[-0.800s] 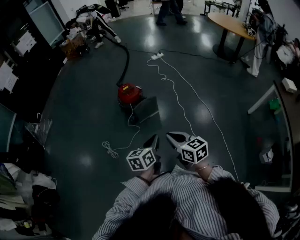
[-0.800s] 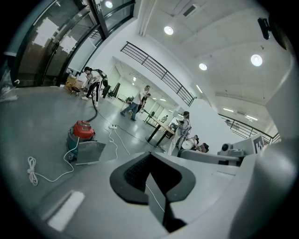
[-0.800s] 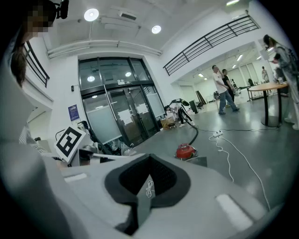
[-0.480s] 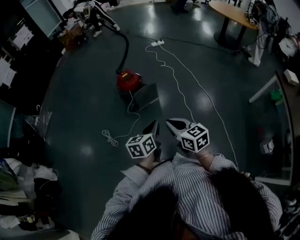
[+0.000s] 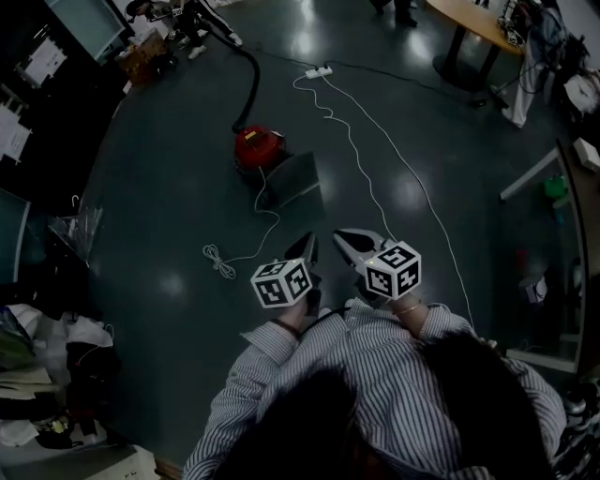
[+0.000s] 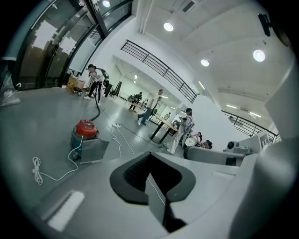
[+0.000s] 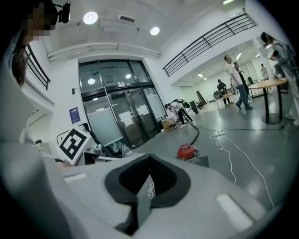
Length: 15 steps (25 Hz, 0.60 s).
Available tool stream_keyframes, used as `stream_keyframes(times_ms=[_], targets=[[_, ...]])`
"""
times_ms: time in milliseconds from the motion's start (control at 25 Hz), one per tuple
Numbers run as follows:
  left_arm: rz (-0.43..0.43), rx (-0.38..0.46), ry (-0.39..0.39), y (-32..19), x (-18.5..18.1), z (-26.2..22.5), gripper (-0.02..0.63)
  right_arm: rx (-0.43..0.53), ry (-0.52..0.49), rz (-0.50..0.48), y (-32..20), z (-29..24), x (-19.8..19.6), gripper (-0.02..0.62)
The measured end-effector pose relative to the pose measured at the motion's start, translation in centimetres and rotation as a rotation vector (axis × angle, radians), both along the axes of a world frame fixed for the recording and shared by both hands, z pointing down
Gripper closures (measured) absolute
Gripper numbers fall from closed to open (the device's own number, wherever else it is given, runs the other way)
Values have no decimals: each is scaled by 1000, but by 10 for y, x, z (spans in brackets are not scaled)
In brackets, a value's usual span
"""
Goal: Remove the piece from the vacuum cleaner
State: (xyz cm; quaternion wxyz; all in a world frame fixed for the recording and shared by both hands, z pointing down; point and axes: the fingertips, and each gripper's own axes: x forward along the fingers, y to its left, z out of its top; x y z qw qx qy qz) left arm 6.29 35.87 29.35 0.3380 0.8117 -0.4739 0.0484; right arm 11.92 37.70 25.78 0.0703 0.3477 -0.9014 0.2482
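Observation:
A red canister vacuum cleaner (image 5: 258,147) stands on the dark floor, with a black hose (image 5: 251,89) running to the far left. A grey flat piece (image 5: 292,181) leans against its near side. The vacuum (image 6: 86,128) and the piece (image 6: 93,150) also show in the left gripper view, and again, vacuum (image 7: 186,151) and piece (image 7: 201,161), in the right gripper view. My left gripper (image 5: 308,247) and right gripper (image 5: 345,237) are held side by side in front of me, well short of the vacuum. Both are shut and hold nothing.
A white cord (image 5: 223,263) trails from the vacuum and coils on the floor left of my grippers. A longer white cable (image 5: 405,181) runs from a power strip (image 5: 317,72) past my right side. A round table (image 5: 473,23), a desk (image 5: 553,178) and left-side clutter (image 5: 42,356) border the floor.
The vacuum and its grey piece now sit higher in the head view. Both grippers have shifted slightly up in the frame, still shut. The people at the back have left the frame.

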Motion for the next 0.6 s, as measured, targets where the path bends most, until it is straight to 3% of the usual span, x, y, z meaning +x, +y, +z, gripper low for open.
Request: stream_keyframes(times_ms=[160,320,600], targets=[[-20,-19,9,4,-1,10,600,-21,5,10,-5,7,6,594],[-22,-6,-32,1,4,11,600,-26,1,-1,-12,7,14,594],[-80,-6,-8,-7,9,17,600,-25,26,-19,-24,17,31,594]])
